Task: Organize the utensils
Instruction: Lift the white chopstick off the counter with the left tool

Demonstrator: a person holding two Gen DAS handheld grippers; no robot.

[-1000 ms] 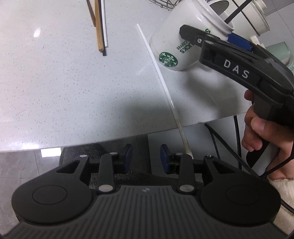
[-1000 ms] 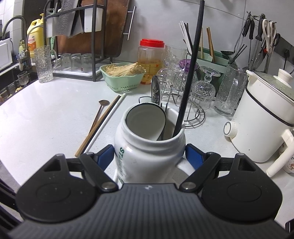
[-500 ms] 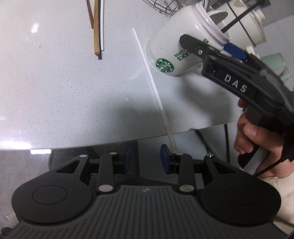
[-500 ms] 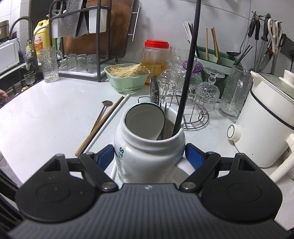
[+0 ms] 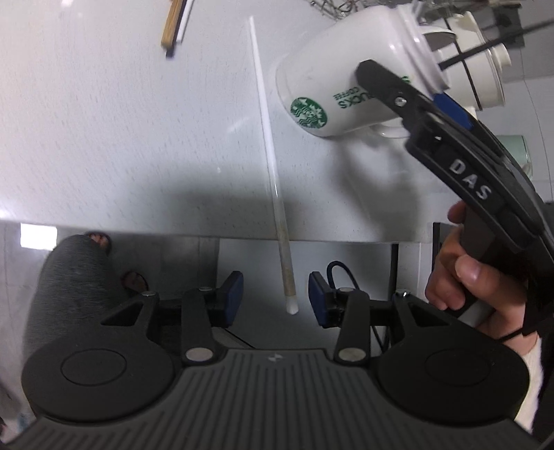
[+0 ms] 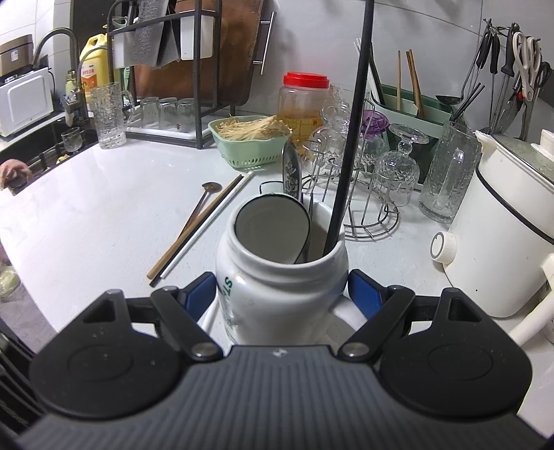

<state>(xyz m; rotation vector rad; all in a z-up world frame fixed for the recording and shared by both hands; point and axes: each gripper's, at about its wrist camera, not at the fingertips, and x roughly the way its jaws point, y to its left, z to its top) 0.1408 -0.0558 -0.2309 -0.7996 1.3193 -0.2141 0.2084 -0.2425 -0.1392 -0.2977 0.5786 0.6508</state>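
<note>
On the worktop [image 5: 104, 131]: white mug [image 6: 280, 277] is clamped by right tool [image 6: 282, 289]; white chopstick [image 5: 273, 180] lies ungripped between the just-widened jaws of left tool [image 5: 275, 299].

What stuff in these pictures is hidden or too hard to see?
- Bottom of the white mug: right wrist view, hidden behind the right hand-held gripper clamping it.
- Top of the black chopstick: right wrist view, cut off by the upper edge.
- Wooden chopsticks: left wrist view, cut off at the top and blurred.
- Lower ends of the utensils: hidden inside the mug.
</note>
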